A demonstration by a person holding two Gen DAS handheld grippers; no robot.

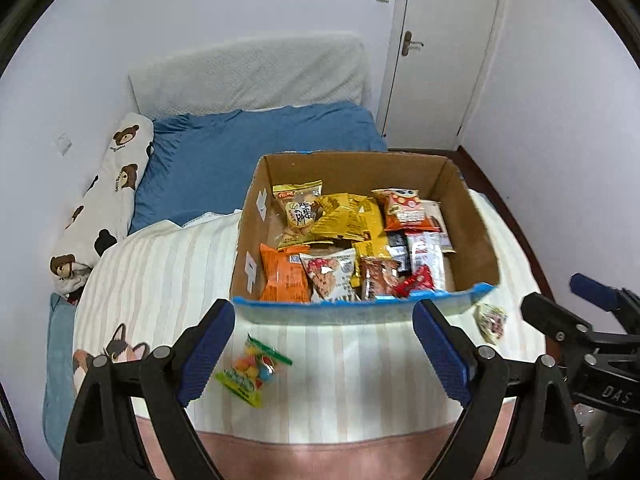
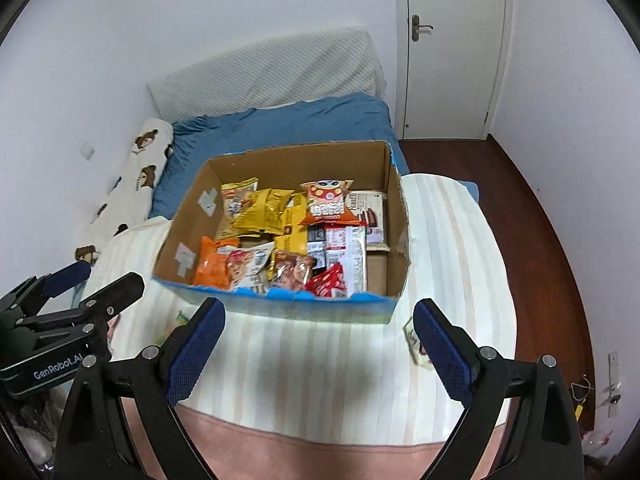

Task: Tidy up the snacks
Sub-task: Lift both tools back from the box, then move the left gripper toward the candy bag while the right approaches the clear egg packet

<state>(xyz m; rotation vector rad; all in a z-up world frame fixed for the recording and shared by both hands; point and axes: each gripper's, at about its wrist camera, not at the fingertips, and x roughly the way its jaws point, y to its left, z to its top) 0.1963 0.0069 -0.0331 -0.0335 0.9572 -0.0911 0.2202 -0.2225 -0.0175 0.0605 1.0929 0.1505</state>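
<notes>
A cardboard box (image 1: 248, 240) with a blue front rim (image 2: 280, 298) sits on the striped bed cover and holds several snack packets, orange, yellow, white and red. A clear candy bag with green ends (image 1: 252, 368) lies on the cover in front of the box, near my left gripper's left finger. A small pale packet (image 1: 491, 320) lies at the box's front right corner; it also shows in the right wrist view (image 2: 416, 344), partly behind my right finger. My left gripper (image 1: 324, 348) is open and empty. My right gripper (image 2: 320, 344) is open and empty.
The bed has a striped cream cover (image 2: 320, 360) with a pink edge, a blue blanket (image 1: 224, 160), a bear-print pillow (image 1: 108, 196) along the left wall and a white headboard cushion (image 1: 248, 72). A white door (image 2: 452, 48) and dark wood floor (image 2: 532, 220) lie to the right.
</notes>
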